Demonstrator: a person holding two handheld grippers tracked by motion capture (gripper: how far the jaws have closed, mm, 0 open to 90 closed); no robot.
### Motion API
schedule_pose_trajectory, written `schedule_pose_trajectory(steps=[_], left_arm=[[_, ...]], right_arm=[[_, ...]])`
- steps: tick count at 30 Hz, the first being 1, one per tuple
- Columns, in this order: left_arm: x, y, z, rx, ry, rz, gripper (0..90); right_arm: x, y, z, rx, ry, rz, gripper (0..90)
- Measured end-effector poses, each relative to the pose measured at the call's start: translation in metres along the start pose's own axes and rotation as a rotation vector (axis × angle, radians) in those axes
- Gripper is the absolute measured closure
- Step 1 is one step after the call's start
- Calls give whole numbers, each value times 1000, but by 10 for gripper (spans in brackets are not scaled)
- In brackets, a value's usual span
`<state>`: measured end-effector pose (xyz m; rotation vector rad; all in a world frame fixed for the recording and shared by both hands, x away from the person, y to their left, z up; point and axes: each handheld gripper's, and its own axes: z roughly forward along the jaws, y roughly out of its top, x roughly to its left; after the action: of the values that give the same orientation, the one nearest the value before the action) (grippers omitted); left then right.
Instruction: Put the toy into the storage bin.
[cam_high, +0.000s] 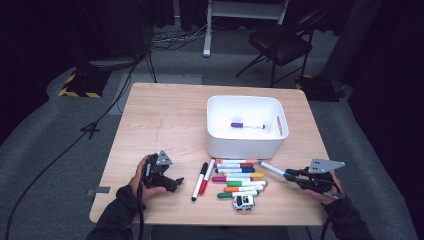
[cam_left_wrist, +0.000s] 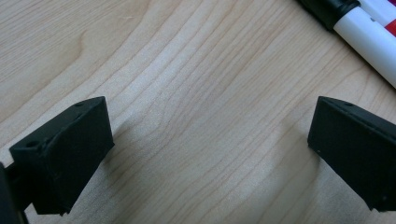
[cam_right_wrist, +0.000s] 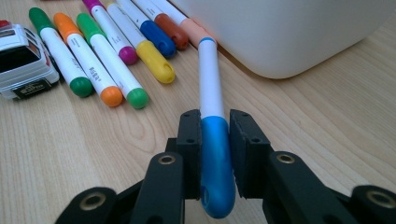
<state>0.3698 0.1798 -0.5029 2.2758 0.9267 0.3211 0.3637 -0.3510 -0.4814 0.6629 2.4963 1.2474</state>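
Note:
My right gripper (cam_high: 291, 174) (cam_right_wrist: 215, 128) is shut on the blue cap of a light blue marker (cam_high: 272, 168) (cam_right_wrist: 211, 88), whose white barrel points toward the white bin (cam_high: 240, 147) (cam_right_wrist: 289, 32). The marker's far end lies near the bin's front right corner. A purple marker (cam_high: 247, 125) lies inside the bin. My left gripper (cam_high: 176, 182) (cam_left_wrist: 210, 149) rests open on the bare wood at the left, nothing between its jaws. A black marker (cam_high: 199, 181) (cam_left_wrist: 334, 9) and a red marker (cam_high: 206, 176) lie just beyond it.
Several coloured markers (cam_high: 240, 177) (cam_right_wrist: 116, 51) lie in rows in front of the bin. A small white toy car (cam_high: 243, 202) (cam_right_wrist: 21, 63) stands near the table's front edge (cam_high: 200, 220). A folding chair (cam_high: 280, 47) stands behind the table.

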Motion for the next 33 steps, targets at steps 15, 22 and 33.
schedule_pose_trajectory(steps=[15,22,33], left_arm=[[0,0,0,0,-3,-1,2],[0,0,0,0,-2,-1,2],[0,0,0,1,-8,-4,2]], right_arm=[[4,24,-25,-75,2,-54,752],[7,43,-36,-122,26,-87,752],[11,87,-53,-170,45,-155,752]])
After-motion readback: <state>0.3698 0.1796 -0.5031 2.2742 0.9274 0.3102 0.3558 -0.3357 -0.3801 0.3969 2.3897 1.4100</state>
